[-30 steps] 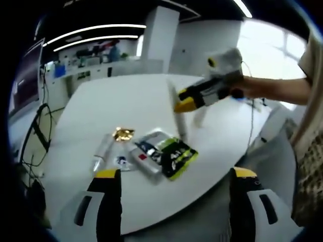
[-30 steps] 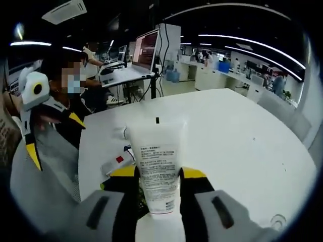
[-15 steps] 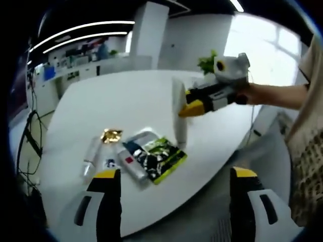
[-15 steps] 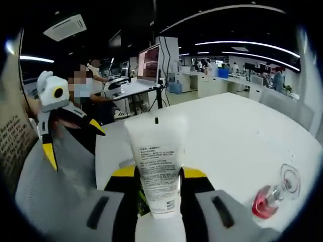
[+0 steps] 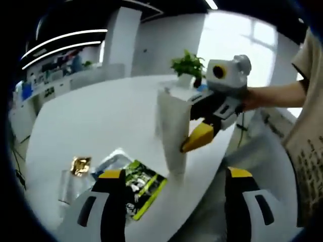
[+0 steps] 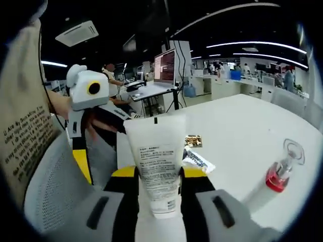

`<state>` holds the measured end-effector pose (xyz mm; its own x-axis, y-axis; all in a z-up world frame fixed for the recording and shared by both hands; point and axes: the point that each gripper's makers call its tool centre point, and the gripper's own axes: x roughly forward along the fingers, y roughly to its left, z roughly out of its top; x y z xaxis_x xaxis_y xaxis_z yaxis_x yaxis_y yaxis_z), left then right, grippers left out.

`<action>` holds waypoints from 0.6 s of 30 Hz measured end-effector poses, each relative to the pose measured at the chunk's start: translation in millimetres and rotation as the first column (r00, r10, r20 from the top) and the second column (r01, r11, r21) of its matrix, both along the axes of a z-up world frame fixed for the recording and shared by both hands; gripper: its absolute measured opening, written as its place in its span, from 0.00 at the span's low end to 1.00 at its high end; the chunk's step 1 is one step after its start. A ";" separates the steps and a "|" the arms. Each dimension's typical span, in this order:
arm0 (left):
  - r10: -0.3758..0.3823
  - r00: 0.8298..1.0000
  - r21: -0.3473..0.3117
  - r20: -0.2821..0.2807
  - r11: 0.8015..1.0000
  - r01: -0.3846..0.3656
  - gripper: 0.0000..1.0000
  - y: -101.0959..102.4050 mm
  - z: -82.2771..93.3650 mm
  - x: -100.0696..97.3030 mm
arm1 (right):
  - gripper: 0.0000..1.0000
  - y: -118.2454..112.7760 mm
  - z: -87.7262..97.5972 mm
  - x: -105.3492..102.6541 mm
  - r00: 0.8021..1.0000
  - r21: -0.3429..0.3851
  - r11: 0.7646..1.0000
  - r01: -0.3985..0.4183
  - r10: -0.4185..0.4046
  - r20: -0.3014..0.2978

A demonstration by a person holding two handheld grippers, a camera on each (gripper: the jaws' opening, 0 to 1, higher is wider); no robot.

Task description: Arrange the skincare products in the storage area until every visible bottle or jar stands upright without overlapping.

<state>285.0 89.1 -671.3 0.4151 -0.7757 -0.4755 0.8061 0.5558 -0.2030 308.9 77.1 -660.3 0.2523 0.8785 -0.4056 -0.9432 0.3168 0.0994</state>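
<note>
My right gripper point(image 6: 159, 174) is shut on a white squeeze tube point(image 6: 154, 161) with small print on its front. In the left gripper view the same tube point(image 5: 170, 128) stands upright, its lower end at the white table point(image 5: 101, 116), with the right gripper point(image 5: 194, 138) clamped on its side. My left gripper point(image 5: 174, 174) is open with nothing between its jaws, near the table's edge. In front of it lie a green-and-black sachet point(image 5: 141, 187), a gold packet point(image 5: 79, 165) and a clear tube point(image 5: 64, 180). A red bottle with a glass stopper point(image 6: 280, 174) stands upright on the table.
A potted plant point(image 5: 189, 63) stands at the table's far side. A grey mesh chair back point(image 6: 55, 194) is close on the left of the right gripper view, beside the left gripper point(image 6: 88, 93). A monitor point(image 6: 166, 65) and desks stand beyond the table.
The right gripper has carried the white tube closer to the left gripper and the sachets. Both views have swung; the red bottle has come further into the right gripper view.
</note>
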 end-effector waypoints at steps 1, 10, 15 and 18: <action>-0.010 1.000 -0.012 -0.004 1.000 0.010 0.74 -5.0 -0.6 0.8 | 0.30 -0.6 0.0 -3.0 1.000 0.000 1.000 -0.011 0.011 0.000; -0.131 0.989 -0.073 0.062 0.988 0.135 0.53 -49.1 -5.8 4.7 | 0.30 -8.8 0.7 -14.9 0.998 0.030 0.998 -0.057 0.058 -0.026; -0.162 0.983 -0.056 0.089 0.984 0.167 0.50 -63.6 -10.4 2.0 | 0.31 -13.1 0.3 -17.0 0.996 0.031 0.996 -0.086 0.088 -0.034; -0.181 0.978 -0.031 0.102 0.982 0.185 0.47 -67.3 -14.2 0.5 | 0.31 -14.3 -0.6 -21.2 0.993 0.033 0.994 -0.109 0.110 -0.044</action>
<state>285.5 21.8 -685.5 0.3078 -0.8603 -0.4064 0.9105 0.3903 -0.1367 287.7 62.8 -660.8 0.1356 0.9121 -0.3870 -0.9663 0.2080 0.1515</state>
